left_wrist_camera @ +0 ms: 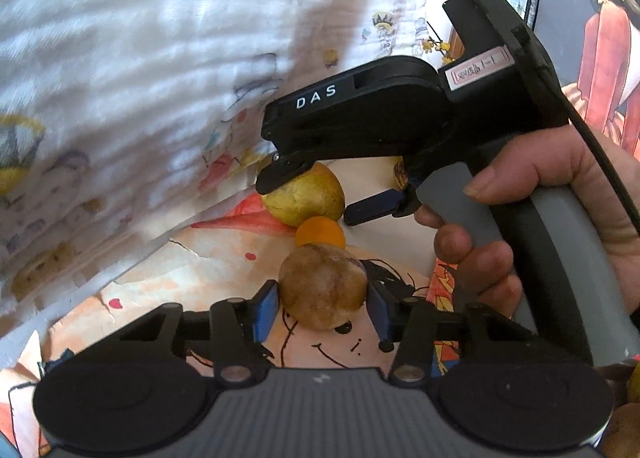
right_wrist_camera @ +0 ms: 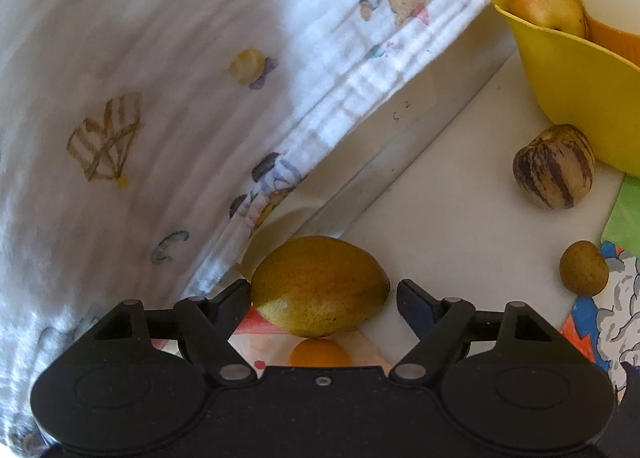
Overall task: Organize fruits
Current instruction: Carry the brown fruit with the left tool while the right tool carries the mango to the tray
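Note:
A round brown fruit (left_wrist_camera: 322, 286) lies on the drawn mat, and my left gripper (left_wrist_camera: 323, 310) has its blue pads (left_wrist_camera: 266, 312) pressed against both its sides. Just beyond it sits a small orange fruit (left_wrist_camera: 320, 232) (right_wrist_camera: 320, 352), and past that a yellow-green pear (left_wrist_camera: 304, 198) (right_wrist_camera: 320, 286). My right gripper (left_wrist_camera: 308, 202) (right_wrist_camera: 324, 294), held by a hand (left_wrist_camera: 520, 218), straddles the pear from above. Its left finger (right_wrist_camera: 240, 294) touches the pear's end, while the right finger stands a little clear of it, so it is open.
A white printed cloth (right_wrist_camera: 160, 98) hangs close on the left. At the right stand a yellow bowl (right_wrist_camera: 568, 90) holding a yellow fruit (right_wrist_camera: 548, 6), a striped brown fruit (right_wrist_camera: 554, 166), a small brown fruit (right_wrist_camera: 584, 268) and green paper (right_wrist_camera: 626, 218).

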